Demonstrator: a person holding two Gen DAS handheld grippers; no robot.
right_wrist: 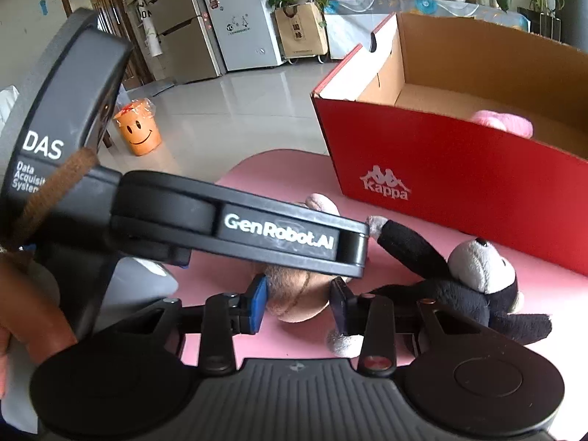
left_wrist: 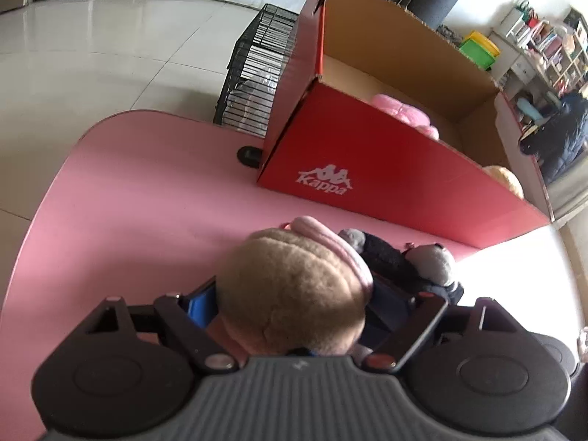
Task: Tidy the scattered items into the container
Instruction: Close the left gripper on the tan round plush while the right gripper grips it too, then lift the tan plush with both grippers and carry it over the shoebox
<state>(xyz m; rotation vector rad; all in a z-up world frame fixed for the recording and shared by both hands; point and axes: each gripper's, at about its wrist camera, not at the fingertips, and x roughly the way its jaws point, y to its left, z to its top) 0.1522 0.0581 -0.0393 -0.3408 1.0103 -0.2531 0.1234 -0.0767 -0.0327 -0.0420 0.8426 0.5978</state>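
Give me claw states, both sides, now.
Left claw: closed on the tan plush toy.
Right claw: open, fingers either side of the tan plush toy, not clamped.

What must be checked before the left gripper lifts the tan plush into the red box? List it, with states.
1. The tan plush sits between the fingers of the left gripper: ok.
2. The grip is firm: cannot tell; pad contact is hidden.
3. The red box is open with bare floor left: ok; a pink plush lies inside.
4. The black and grey plush is clear of the lift: cannot tell; it lies tight beside.
5. The right gripper is clear: not ok; its open fingers sit close at the same plush.
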